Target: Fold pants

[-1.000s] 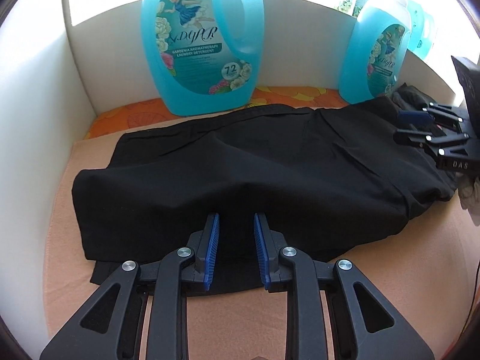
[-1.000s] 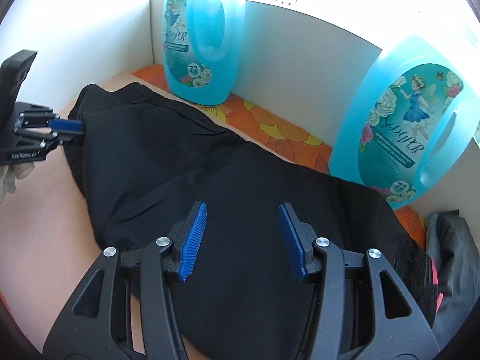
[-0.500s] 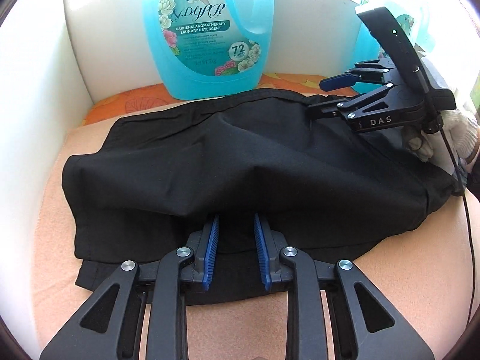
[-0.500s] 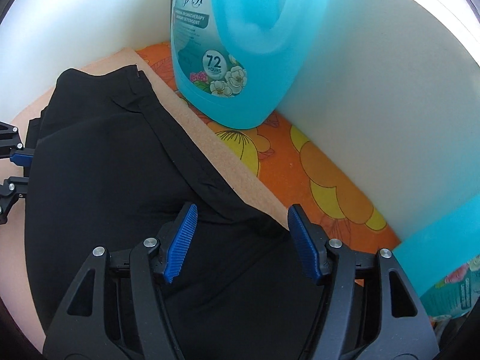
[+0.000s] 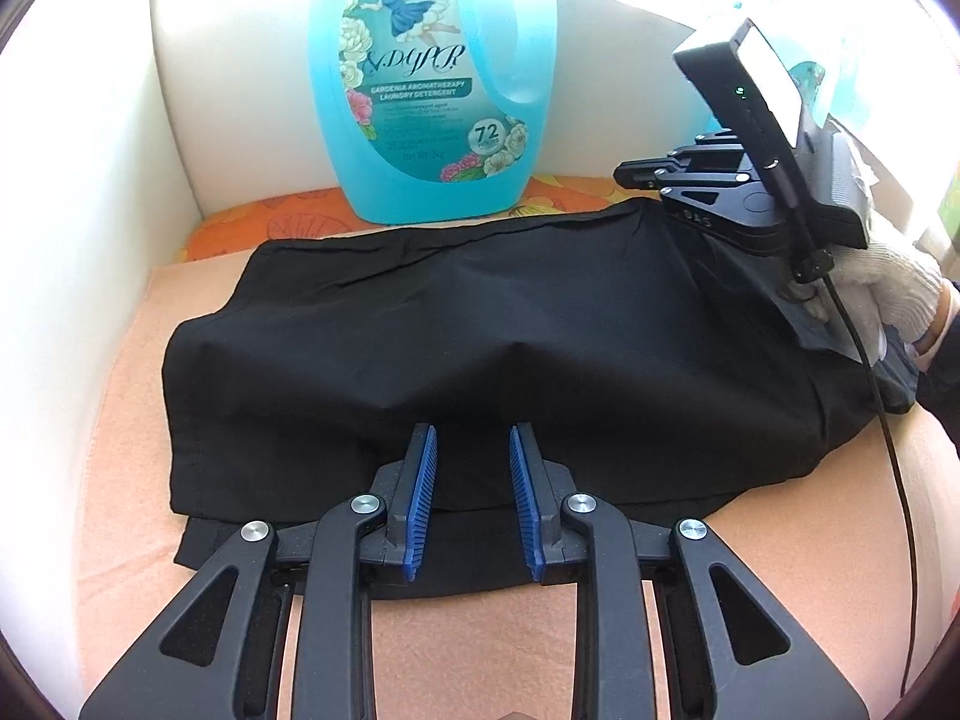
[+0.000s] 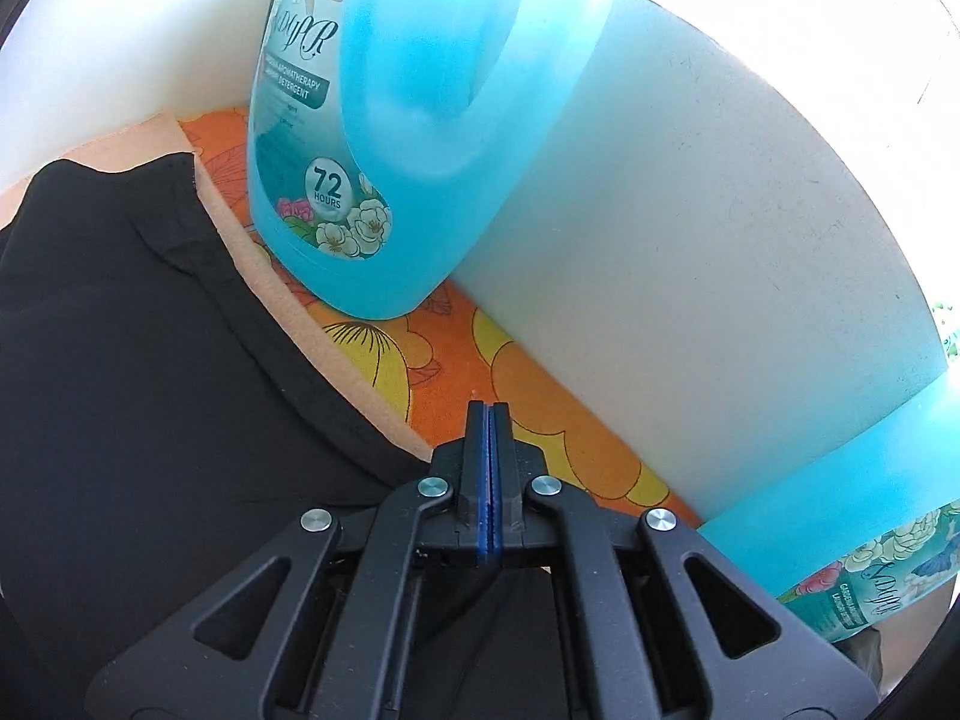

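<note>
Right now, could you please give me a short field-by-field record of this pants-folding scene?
garment: black pants, lying folded over on the peach mat
left gripper: open, fingers at the pants' near edge
right gripper: shut at the pants' far edge; cloth between the pads not visible
behind: blue detergent bottle upright on orange floral cloth

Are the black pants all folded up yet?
Not yet. The black pants already lie doubled over on the pink mat, one layer peeking out at the front. Right now the right gripper is shut at their far edge, though whether it pinches cloth is hidden, and the left gripper waits open at the near edge. They look long, so more folding probably remains.
</note>
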`<state>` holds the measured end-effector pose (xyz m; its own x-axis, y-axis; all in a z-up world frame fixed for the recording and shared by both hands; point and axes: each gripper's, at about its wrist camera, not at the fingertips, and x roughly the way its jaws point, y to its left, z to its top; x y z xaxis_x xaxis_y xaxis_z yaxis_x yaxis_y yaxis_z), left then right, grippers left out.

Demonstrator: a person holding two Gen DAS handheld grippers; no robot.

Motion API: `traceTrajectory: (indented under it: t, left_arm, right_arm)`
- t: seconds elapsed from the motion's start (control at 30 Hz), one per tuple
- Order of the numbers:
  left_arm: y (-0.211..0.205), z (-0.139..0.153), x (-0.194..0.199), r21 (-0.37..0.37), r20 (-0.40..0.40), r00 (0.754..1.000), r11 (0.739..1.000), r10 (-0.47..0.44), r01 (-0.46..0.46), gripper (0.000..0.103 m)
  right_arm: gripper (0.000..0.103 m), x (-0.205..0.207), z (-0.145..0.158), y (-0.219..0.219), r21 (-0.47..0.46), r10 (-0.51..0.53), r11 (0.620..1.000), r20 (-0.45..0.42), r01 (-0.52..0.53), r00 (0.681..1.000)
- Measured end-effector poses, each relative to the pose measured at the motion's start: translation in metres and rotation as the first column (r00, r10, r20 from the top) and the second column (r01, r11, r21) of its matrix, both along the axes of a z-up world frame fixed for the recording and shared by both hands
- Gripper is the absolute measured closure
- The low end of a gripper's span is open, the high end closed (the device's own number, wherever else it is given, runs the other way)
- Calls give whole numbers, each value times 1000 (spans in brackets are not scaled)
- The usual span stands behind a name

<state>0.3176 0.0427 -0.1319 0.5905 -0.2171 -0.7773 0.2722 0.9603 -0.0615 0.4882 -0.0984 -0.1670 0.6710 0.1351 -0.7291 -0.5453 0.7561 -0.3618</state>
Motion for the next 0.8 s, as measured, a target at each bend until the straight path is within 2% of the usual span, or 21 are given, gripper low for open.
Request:
traceTrajectory:
  t: [0.13,0.17,0.2,0.23,0.3,0.4,0.5,0.63,0.73,0.77,0.8]
  left_arm:
    - [-13,14,-19,-20,29,998,998,-64,65,80]
    - [-18,16,-24,-29,33,996,996,-82,83,80]
    - [-25,18,-29,-36,34,994,994,-103,104,79]
    - [-32,19,-34,-43,33,991,991,-127,129,80]
    - [-48,17,-43,-66,23,984,981,-179,180,80]
    - [-77,12,-56,-105,-8,966,961,-258,256,80]
    - [-107,6,-69,-106,-31,943,939,-332,327,80]
    - [-133,-5,-74,-94,-73,925,926,-372,365,80]
    - [-142,-7,-72,-78,-79,927,929,-367,362,80]
    - [-143,-6,-71,-60,-78,930,932,-360,356,80]
    - [-144,-7,-70,-43,-75,933,936,-351,349,80]
  right_arm:
    - [99,-31,31,-29,81,3,997,-2,-3,1000]
    - [95,-42,40,-41,109,1,994,-1,-1,1000]
    - [86,-58,49,-54,139,4,990,-1,-3,1000]
    - [73,-74,57,-67,158,0,987,7,-1,1000]
    - [56,-109,65,-93,172,-13,985,27,8,1000]
    - [55,-162,65,-131,185,-30,982,2,29,1000]
    - [55,-201,49,-161,189,-52,980,-34,58,998]
    - [55,-226,18,-175,157,-58,985,-87,71,995]
    - [57,-224,0,-174,115,-62,991,-105,74,993]
    - [61,-219,-4,-174,104,-71,991,-106,83,992]
    - [76,-213,-7,-176,110,-74,990,-116,87,990]
